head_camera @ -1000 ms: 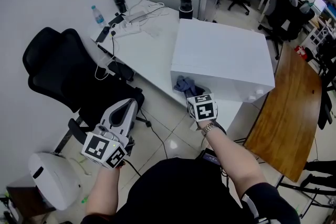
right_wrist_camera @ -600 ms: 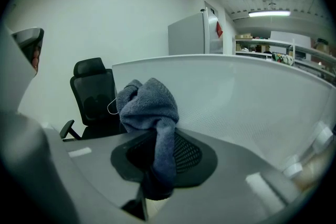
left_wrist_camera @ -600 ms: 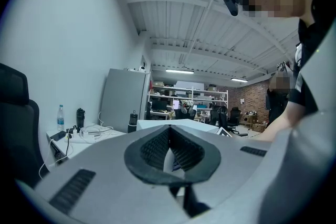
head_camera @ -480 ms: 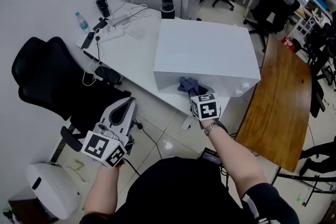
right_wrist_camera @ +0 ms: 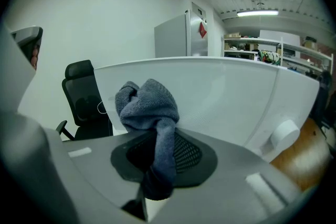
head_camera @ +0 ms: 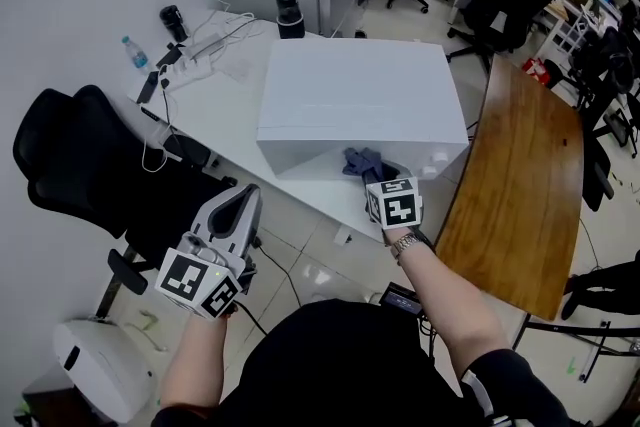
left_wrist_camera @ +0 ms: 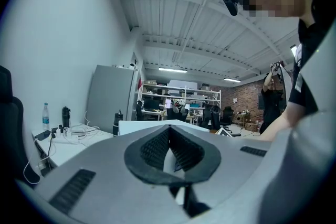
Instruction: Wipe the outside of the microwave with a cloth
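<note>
Cloth (right_wrist_camera: 149, 105) bunched, fuzzy grey; microwave (head_camera: 350, 95) smooth white box.

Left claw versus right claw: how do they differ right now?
The left claw is shut on nothing; the right claw is shut on the grey-blue cloth. The left claw hangs over the floor by the black chair, away from the microwave; the right claw is at the microwave's front face. Both are shut.
</note>
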